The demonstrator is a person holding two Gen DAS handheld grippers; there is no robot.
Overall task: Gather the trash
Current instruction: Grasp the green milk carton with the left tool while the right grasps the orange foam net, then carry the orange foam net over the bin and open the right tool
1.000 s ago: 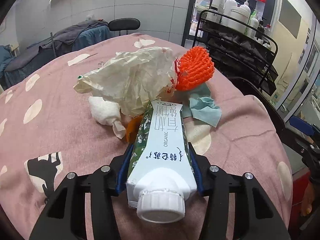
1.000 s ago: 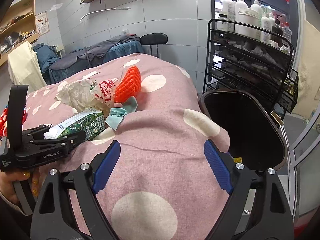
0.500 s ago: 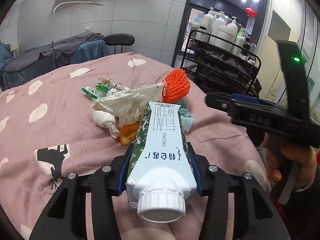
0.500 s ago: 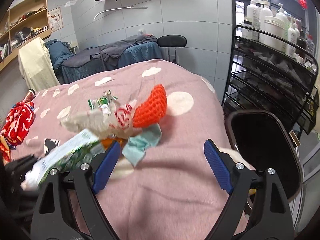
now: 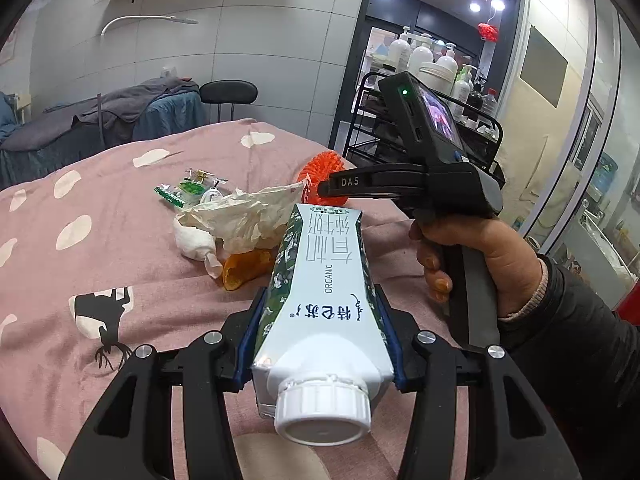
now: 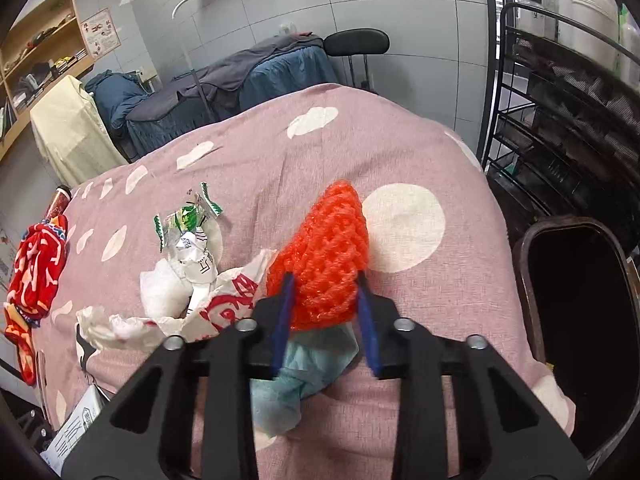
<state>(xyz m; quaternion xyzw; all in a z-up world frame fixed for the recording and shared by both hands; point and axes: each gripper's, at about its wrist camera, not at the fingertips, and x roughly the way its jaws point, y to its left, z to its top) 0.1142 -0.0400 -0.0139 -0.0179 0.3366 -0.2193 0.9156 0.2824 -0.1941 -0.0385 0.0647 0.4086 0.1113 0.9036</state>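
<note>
Under both grippers, a pink spotted bedcover (image 6: 400,152) is spread. Right of the right gripper's jaws, a black bin (image 6: 576,300) is seen. Between the left gripper's (image 5: 318,344) jaws, a milk carton (image 5: 320,276) is clamped, cap toward the camera. Between the right gripper's (image 6: 324,320) narrowed jaws, an orange foam net (image 6: 324,256) is bracketed, pads at its sides; firm grip cannot be told. Just left: crumpled paper (image 6: 224,300); beneath: a teal cloth (image 6: 304,376).

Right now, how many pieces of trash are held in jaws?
2: the milk carton in the left gripper, and the orange foam net between the right gripper's jaws, above the bed.
</note>
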